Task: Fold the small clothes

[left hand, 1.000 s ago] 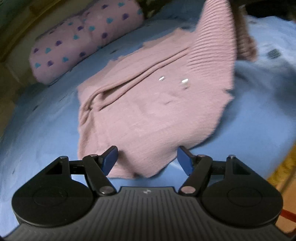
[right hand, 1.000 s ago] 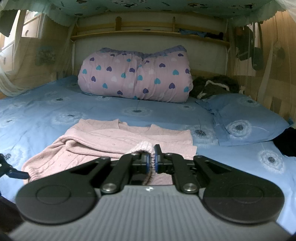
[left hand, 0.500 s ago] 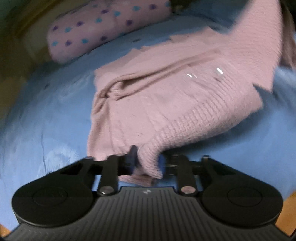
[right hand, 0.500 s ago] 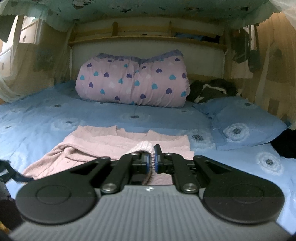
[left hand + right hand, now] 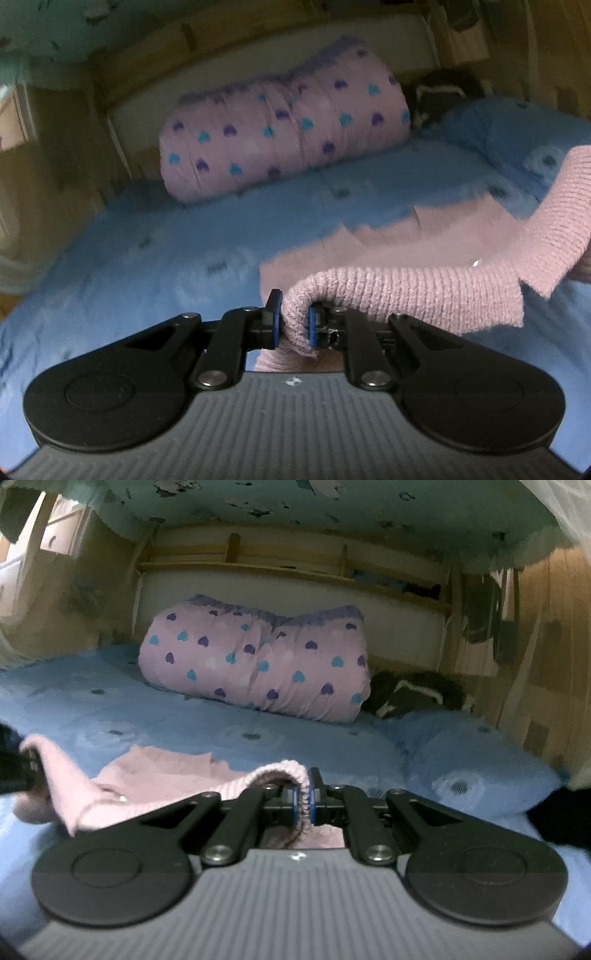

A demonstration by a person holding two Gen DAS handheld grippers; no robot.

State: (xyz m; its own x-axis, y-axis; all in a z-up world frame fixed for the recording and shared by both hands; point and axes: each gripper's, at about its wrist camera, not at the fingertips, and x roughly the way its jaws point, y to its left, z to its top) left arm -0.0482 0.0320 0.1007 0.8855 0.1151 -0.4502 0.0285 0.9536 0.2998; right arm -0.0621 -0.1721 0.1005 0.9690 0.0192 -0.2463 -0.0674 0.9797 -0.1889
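At lower centre of each view, the left gripper (image 5: 292,325), closing, and the right gripper (image 5: 303,805) clamp the pink ribbed knit cardigan (image 5: 424,291). Its hem stretches between them. The rest lies ahead on the blue bedsheet (image 5: 166,251).

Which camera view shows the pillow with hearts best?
The right wrist view: the heart-print pillow is whole, centred and fairly sharp there. The left wrist view shows it tilted and blurred.

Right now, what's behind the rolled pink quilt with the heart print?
Behind the pink heart-print quilt stands a pale headboard panel, with a wooden shelf above it. The panel's lower part and anything between it and the quilt are hidden.
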